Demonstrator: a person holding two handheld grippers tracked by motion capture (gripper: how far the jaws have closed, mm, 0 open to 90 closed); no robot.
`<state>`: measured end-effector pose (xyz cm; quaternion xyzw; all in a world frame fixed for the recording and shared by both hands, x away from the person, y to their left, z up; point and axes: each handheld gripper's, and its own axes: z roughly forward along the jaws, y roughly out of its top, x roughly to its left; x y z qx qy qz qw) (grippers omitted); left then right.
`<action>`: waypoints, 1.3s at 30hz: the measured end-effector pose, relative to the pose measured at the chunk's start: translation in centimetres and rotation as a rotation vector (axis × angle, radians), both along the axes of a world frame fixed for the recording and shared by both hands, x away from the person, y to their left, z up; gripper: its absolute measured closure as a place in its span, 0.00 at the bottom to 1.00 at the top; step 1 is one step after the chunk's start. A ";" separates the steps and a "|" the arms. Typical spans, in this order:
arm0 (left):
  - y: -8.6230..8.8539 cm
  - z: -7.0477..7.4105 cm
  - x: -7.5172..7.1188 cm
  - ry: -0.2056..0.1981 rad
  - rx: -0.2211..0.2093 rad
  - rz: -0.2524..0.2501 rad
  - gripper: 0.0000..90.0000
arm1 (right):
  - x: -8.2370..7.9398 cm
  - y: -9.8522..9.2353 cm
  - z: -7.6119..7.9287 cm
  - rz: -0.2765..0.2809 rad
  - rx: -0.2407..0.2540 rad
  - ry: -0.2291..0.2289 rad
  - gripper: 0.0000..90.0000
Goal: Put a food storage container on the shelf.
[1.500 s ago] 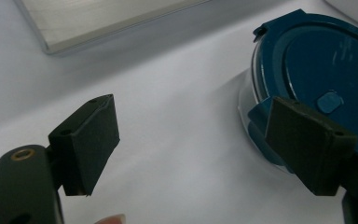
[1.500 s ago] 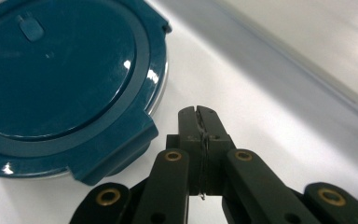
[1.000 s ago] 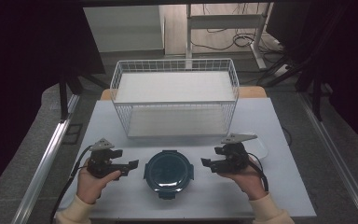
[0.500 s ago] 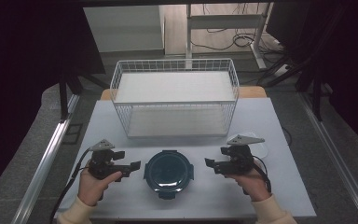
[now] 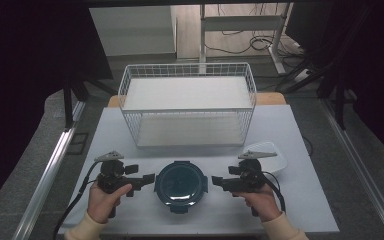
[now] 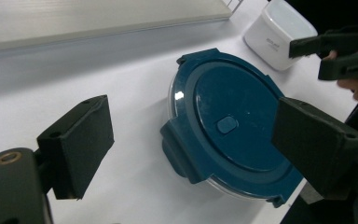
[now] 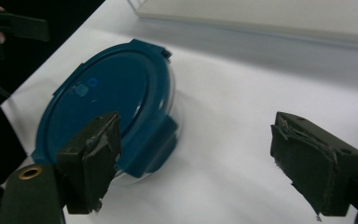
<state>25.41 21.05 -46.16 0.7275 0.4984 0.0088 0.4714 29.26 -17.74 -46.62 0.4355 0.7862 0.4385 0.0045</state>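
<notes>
**Blue-lidded container sits squarely between two open grippers**

Blue plastic, round, with four clip tabs: the lid of the container point(image 5: 180, 182) is the landmark here, lying flat on the white table point(image 5: 300, 215) near the person's edge. To its left is the left gripper point(image 5: 147, 178), tips just beside the rim but not touching. To its right is the right gripper point(image 5: 219, 182), a little farther off the rim. Both have just been opening and now stand wide, with nothing between the pads. In the left gripper view the container point(image 6: 230, 126) lies ahead and slightly right of the jaws; in the right gripper view it point(image 7: 107, 100) lies ahead and left. Being round, it has no long axis; the side tabs face the grippers. I judge the left gripper marginally nearer. Beyond the container to the right sits a small white box point(image 5: 270, 155), and farther back the wire basket point(image 5: 187, 107).
</notes>
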 end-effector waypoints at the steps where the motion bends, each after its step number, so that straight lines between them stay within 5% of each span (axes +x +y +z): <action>1: 0.0 0.0 0.0 0.000 0.000 0.000 0.13 | 0.0 0.0 0.0 0.000 0.000 0.000 0.17; 6: -0.6 -0.7 0.5 0.047 -0.035 -0.034 0.12 | 0.3 1.4 -0.9 0.015 0.002 0.062 0.15; 11: -1.0 -1.2 0.5 0.078 -0.026 -0.036 0.12 | 0.2 2.0 -1.7 0.018 0.019 0.104 0.14; 20: -1.4 -2.7 1.1 0.186 -0.144 -0.044 0.11 | 0.0 3.0 -2.0 0.018 0.057 0.131 0.16; 24: -1.4 -3.8 1.7 0.241 -0.165 -0.053 0.11 | 0.1 3.6 -2.5 0.013 0.057 0.156 0.15; 34: -2.0 -5.2 2.3 0.292 -0.194 -0.064 0.15 | -0.1 4.7 -4.0 -0.020 0.118 0.260 0.15; 39: -1.7 -6.2 2.6 0.350 -0.265 -0.056 0.17 | 0.1 5.0 -4.4 -0.031 0.126 0.281 0.16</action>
